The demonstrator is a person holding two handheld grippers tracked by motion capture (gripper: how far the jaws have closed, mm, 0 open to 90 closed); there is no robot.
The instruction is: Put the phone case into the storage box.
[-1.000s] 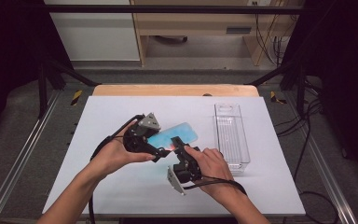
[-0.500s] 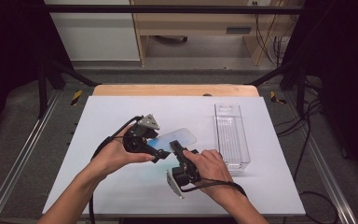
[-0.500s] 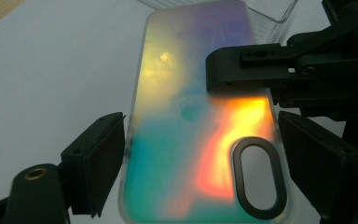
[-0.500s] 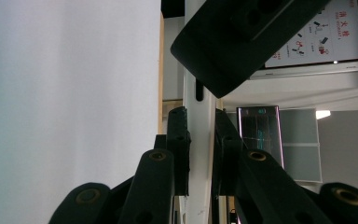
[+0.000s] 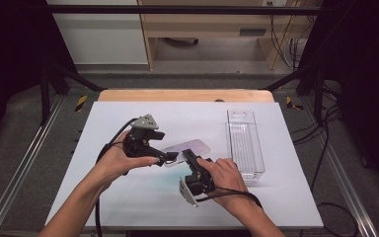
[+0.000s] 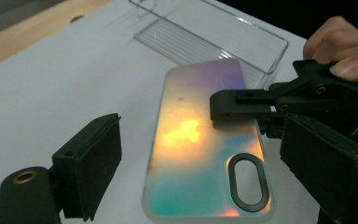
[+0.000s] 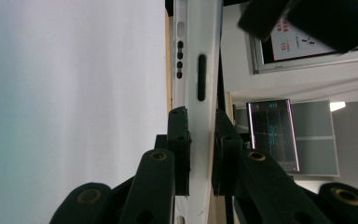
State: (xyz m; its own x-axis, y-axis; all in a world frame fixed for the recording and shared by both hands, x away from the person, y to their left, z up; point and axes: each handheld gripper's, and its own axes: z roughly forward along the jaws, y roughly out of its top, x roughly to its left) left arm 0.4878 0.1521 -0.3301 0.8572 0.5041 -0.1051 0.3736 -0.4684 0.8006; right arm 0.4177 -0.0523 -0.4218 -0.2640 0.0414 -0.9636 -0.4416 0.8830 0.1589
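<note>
- My right gripper (image 5: 186, 159) is clamped on the edge of the phone case (image 5: 190, 147), by the camera-cutout end.
- The phone case lies just left of the clear bin (image 5: 245, 146), its long axis running up toward the bin's far end.
- My left gripper (image 6: 196, 154), jaws wide and holding nothing, straddles that same near end, so I judge it the closer one to take over.
</note>
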